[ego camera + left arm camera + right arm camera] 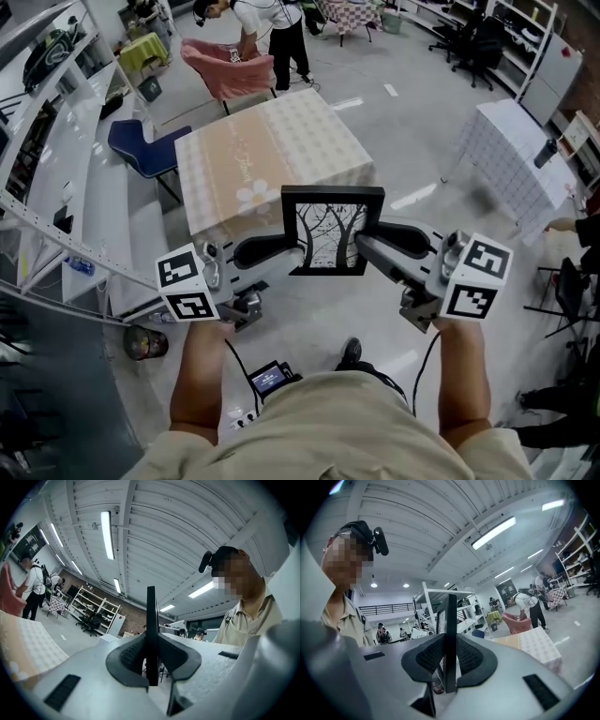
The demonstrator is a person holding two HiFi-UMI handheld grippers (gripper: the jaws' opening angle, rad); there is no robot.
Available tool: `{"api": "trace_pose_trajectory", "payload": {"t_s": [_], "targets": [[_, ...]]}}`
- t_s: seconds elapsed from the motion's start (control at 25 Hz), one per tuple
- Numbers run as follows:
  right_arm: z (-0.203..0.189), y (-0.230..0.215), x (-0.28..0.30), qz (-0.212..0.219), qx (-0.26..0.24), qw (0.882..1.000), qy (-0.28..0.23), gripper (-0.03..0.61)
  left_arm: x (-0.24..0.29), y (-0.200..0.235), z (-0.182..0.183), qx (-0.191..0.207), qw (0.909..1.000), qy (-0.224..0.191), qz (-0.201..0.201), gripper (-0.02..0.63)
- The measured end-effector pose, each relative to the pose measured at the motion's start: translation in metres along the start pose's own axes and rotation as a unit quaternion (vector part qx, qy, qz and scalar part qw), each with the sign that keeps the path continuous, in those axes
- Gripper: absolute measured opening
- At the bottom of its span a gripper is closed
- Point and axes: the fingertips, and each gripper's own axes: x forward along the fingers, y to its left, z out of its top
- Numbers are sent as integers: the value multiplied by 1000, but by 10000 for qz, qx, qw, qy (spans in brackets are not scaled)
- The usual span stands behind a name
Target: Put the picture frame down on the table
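Observation:
A black picture frame (330, 231) with a tree drawing hangs in the air in front of me, short of the table (281, 150) with its pale checked cloth. My left gripper (298, 249) is shut on the frame's left edge, and my right gripper (360, 246) is shut on its right edge. In the left gripper view the frame (151, 630) shows edge-on, clamped between the dark pads. The right gripper view shows the frame (450, 639) edge-on in the same way. The frame stands upright, above the floor near the table's near edge.
A blue chair (141, 148) stands left of the table beside white shelving (56, 122). A pink armchair (230, 67) and a person (272, 28) are behind the table. A second covered table (511, 150) stands at the right. A round bin (145, 342) sits on the floor at my left.

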Motion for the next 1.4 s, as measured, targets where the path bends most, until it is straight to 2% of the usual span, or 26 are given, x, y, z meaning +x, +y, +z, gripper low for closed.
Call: {"api": "trace_pose_trajectory", "payload": {"t_s": [0.12, 0.4, 0.6, 1.0, 1.4], "targets": [[6, -18, -9, 53, -18, 10000, 23, 71, 18, 11, 0, 21, 10000, -4, 77, 71], [34, -109, -53, 228, -7, 9997, 59, 71, 107, 65, 0, 37, 9995, -4, 306, 71], [42, -146, -66, 305, 75, 9995, 77, 71, 138, 88, 0, -47, 9991, 10, 428, 71], [54, -208, -50, 287, 210, 9993, 78, 71, 160, 148, 10, -136, 9988, 101, 450, 71], [81, -272, 20, 61, 176, 9998, 49, 71, 142, 239, 51, -149, 9996, 89, 211, 71]]}}
